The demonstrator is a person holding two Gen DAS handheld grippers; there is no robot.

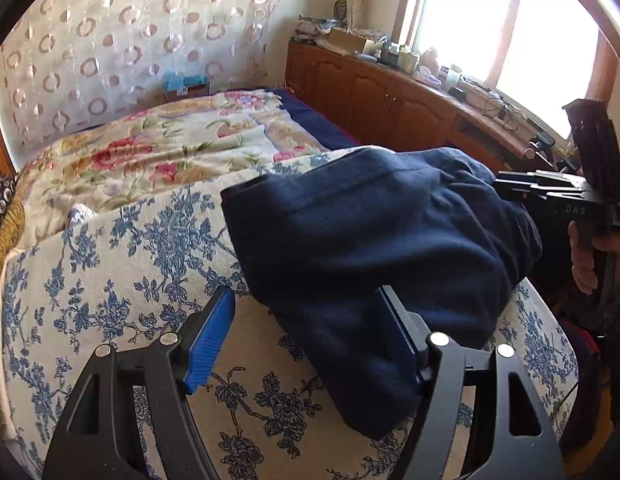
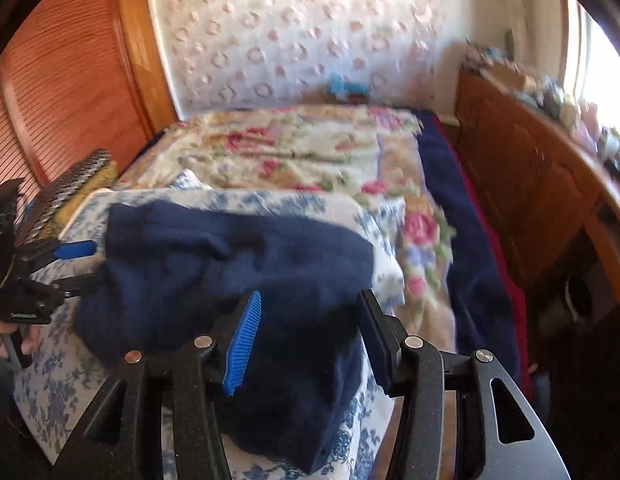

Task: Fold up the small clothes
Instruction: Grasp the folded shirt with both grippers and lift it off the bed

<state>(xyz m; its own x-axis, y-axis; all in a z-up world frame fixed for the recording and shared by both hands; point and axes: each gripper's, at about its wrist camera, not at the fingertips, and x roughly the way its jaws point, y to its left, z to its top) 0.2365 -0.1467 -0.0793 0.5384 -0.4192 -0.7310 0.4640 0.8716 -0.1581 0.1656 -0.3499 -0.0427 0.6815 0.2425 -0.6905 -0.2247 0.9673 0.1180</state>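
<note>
A folded navy garment [image 1: 382,240] lies on a blue-flowered cloth [image 1: 122,264] spread over the bed [image 1: 158,148]. The left hand-held gripper [image 1: 310,336] stands wide apart at its near edge, gripping nothing. The right hand-held gripper [image 2: 310,336] is half open over the garment's other end, empty too, with a wooden cabinet [image 1: 374,96] under the window [image 1: 510,20].

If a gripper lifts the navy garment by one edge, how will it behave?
The navy garment will probably sag and unfold: it lies in soft, rumpled folds. Its fuzzy knit looks unlikely to slip from ribbed pads. It seems thick, so likely somewhat weighty, and it may drag on the floral cover.
</note>
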